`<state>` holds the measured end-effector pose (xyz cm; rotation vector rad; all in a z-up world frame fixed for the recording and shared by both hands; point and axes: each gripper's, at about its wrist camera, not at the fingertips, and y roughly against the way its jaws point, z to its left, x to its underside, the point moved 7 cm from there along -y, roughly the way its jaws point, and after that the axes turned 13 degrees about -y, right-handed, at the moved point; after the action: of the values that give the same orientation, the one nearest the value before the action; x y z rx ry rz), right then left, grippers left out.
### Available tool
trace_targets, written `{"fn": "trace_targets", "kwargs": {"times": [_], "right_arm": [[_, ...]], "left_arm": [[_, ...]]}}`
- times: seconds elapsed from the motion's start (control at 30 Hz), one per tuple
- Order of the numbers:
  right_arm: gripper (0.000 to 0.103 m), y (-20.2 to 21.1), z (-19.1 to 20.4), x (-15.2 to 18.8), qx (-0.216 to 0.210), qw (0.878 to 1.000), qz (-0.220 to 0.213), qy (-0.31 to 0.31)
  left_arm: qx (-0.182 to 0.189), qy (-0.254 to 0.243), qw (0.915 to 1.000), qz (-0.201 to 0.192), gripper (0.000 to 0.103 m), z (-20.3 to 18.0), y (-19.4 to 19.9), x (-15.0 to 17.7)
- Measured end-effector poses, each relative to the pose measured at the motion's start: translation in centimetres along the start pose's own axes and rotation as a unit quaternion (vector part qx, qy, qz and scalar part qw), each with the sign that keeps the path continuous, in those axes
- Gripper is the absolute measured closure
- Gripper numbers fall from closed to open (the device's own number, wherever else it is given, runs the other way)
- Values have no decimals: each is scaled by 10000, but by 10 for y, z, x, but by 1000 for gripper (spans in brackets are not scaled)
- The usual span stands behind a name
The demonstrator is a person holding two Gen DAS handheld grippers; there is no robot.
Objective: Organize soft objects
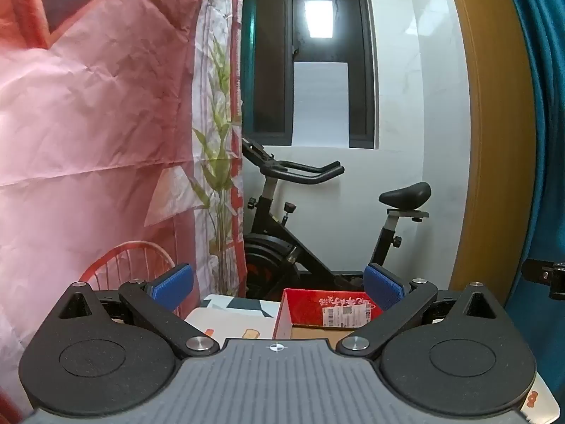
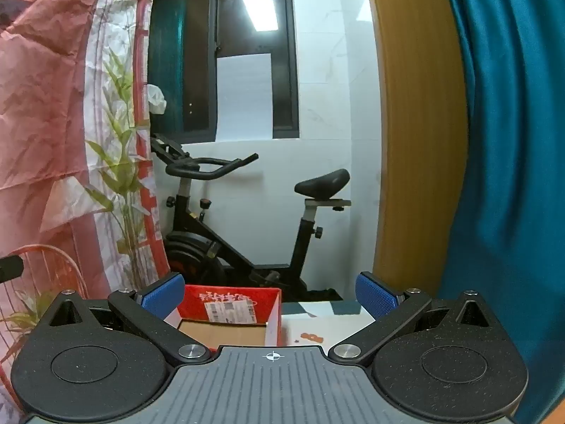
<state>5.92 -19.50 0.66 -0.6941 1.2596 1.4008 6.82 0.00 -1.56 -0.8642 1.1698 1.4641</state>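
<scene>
A red cardboard box [image 1: 328, 309] with a brown inside and a shipping label stands low ahead in the left wrist view, open at the top. The same red box [image 2: 229, 309] shows in the right wrist view. My left gripper [image 1: 279, 288] is wide open above and before it, its blue pads [image 1: 173, 282] apart with nothing between them. My right gripper [image 2: 270, 295] is wide open too, with its blue pads [image 2: 374, 293] empty. No soft object is in sight in either view.
A white printed table surface [image 1: 233, 318] lies under the box. A pink patterned cloth [image 1: 88, 123] hangs at the left, a teal curtain [image 2: 512, 141] and a wooden frame [image 2: 416, 123] at the right. An exercise bike [image 2: 247, 219] stands by the white wall below a dark window.
</scene>
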Motion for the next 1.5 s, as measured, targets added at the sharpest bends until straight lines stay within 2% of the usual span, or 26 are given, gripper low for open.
{"fn": "trace_targets", "kwargs": {"times": [0.13,0.17,0.2,0.27,0.33,0.5,1.5], "right_arm": [[0,1,1,2,85,10000,23,44],[0,2,2,3,106,9999,37,52],[0,-6,-1,7,201,9996,209,45],[0,-5,-13,6,188,9995,243,-41],[0,-9,-5,10,312,9991,258,127],[0,-6,-1,11,410,9987,204,207],[0,-8,-2,11,426,9986,218,209]], "left_arm": [[45,-75,10000,-7,0,-4,0,-1],[70,39,9999,87,0,-2,-5,2],[65,108,9999,35,0,1,-4,2],[44,107,9999,8,0,3,-3,6],[88,86,9997,191,0,5,-13,7],[72,41,9997,232,0,3,-15,0],[59,12,9997,248,0,4,-16,3]]}}
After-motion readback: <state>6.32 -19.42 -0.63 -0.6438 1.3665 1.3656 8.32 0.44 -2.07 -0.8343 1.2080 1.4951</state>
